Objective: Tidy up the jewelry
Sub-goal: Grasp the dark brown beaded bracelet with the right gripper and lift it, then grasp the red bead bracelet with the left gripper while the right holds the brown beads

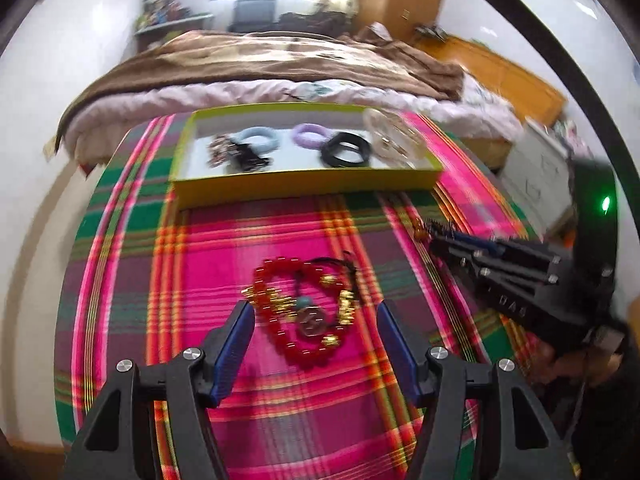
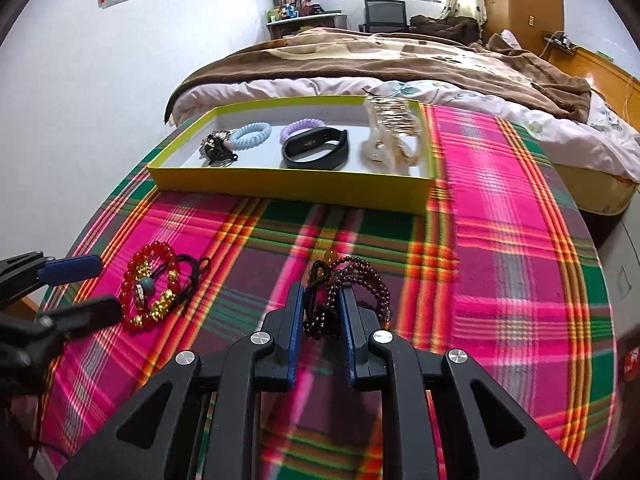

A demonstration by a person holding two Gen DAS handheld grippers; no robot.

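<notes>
A red bead bracelet with gold charms (image 1: 304, 312) lies on the plaid cloth between the fingers of my open left gripper (image 1: 314, 312); it also shows in the right wrist view (image 2: 154, 290). My right gripper (image 2: 320, 300) is shut on a dark maroon bead string (image 2: 352, 284) with black cord, low over the cloth. A yellow-green tray (image 2: 280, 190) at the far side holds a blue coil tie (image 2: 252, 136), a purple coil tie (image 2: 298, 126), a black band (image 2: 316, 148), a dark clip (image 2: 216, 148) and pale gold-trimmed pieces (image 2: 392, 136).
The round table has a pink and green plaid cloth (image 2: 500, 240). A bed with a brown blanket (image 2: 400, 60) stands right behind the table. A white wall is at the left, a wooden headboard (image 1: 500, 72) at the right.
</notes>
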